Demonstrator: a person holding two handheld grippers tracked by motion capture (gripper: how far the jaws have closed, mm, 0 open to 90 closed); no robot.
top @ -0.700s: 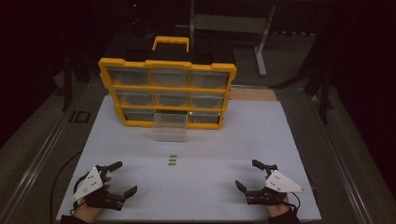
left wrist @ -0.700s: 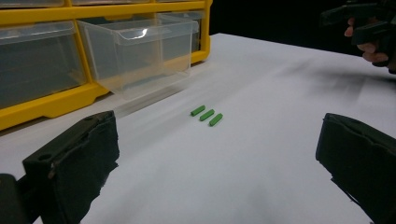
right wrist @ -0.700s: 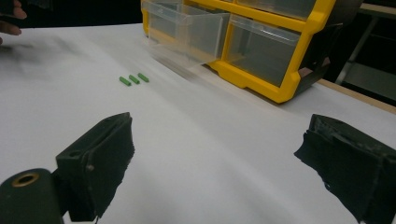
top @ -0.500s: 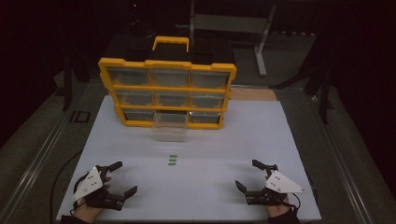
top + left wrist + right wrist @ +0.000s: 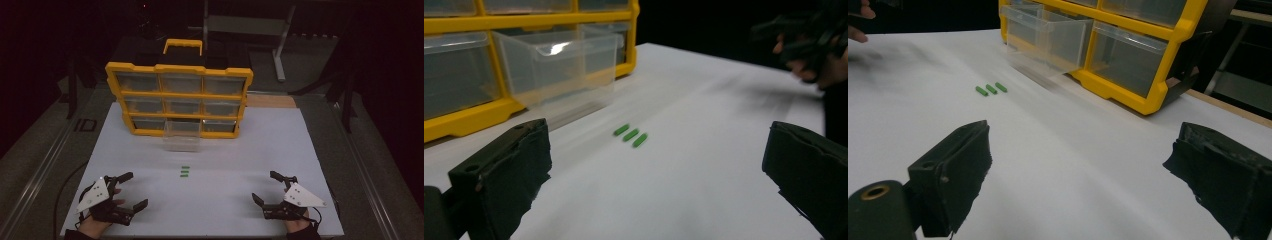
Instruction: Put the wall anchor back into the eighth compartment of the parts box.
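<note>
— How are we holding the tongs?
— We're keeping the left tongs (image 5: 124, 192) and right tongs (image 5: 266, 189) wide open, gripping nothing, near the desk's (image 5: 300, 145) front corners.
— The green pieces (image 5: 185, 171)?
— Lying mid-desk, before the clear drawer (image 5: 182, 135). We're reading no labels.

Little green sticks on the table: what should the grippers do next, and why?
Probably one gripper, say the left gripper, should reach forward to the green sticks. Both grippers are open and empty, and the clear drawer is pulled out, likely waiting for them.
</note>
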